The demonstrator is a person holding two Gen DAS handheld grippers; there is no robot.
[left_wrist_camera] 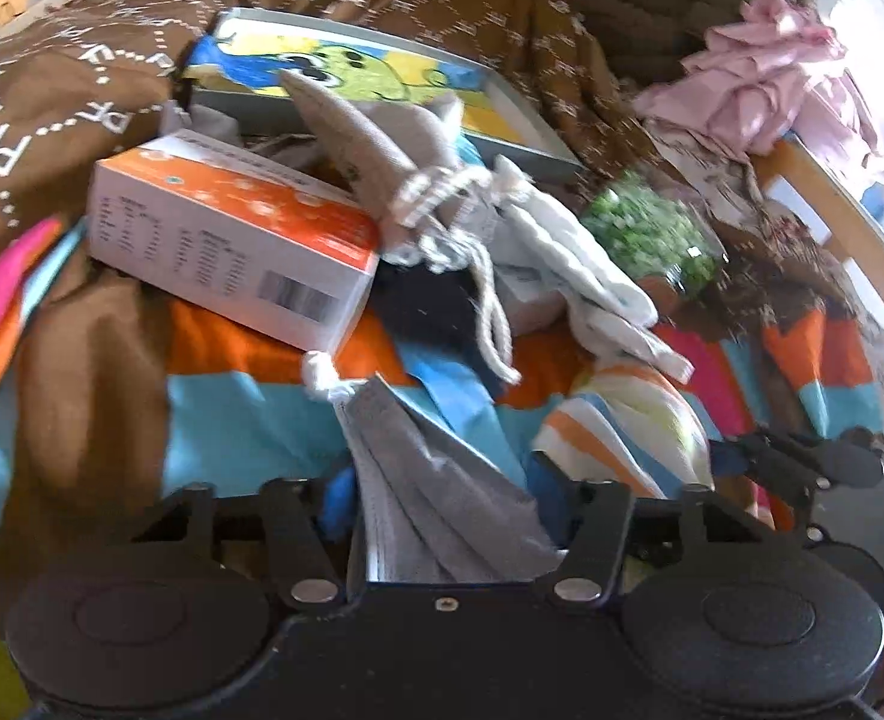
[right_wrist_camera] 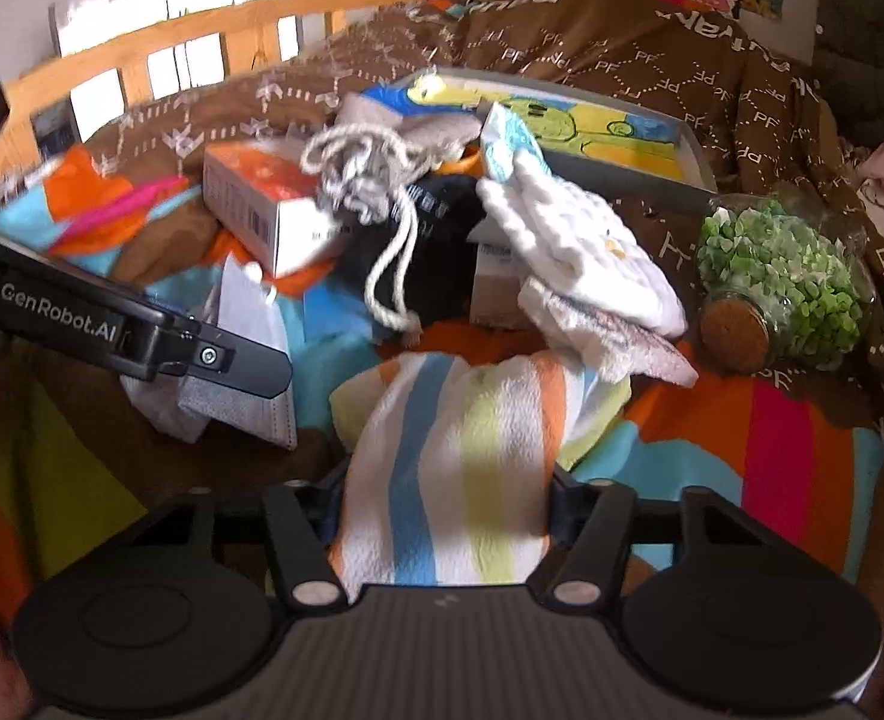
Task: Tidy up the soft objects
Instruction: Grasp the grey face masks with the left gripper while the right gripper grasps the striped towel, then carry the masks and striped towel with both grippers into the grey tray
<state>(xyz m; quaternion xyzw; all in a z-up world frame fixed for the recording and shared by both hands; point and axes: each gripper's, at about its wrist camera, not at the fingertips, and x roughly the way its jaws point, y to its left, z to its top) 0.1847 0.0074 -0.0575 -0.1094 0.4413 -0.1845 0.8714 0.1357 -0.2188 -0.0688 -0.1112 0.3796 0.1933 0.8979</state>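
Grey cloth (left_wrist_camera: pixel 442 504) clamped in my left gripper (left_wrist_camera: pixel 442 516), striped towel (right_wrist_camera: pixel 448 468) in right gripper (right_wrist_camera: pixel 442 510); drawstring (left_wrist_camera: pixel 490 324) at 12 o'clock could snag.

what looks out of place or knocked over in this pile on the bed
The glass jar of green bits lies on its side on the blanket, cork toward the camera. The orange box sits tilted among the soft things, with a drawstring pouch draped over it. Nothing looks spilled.
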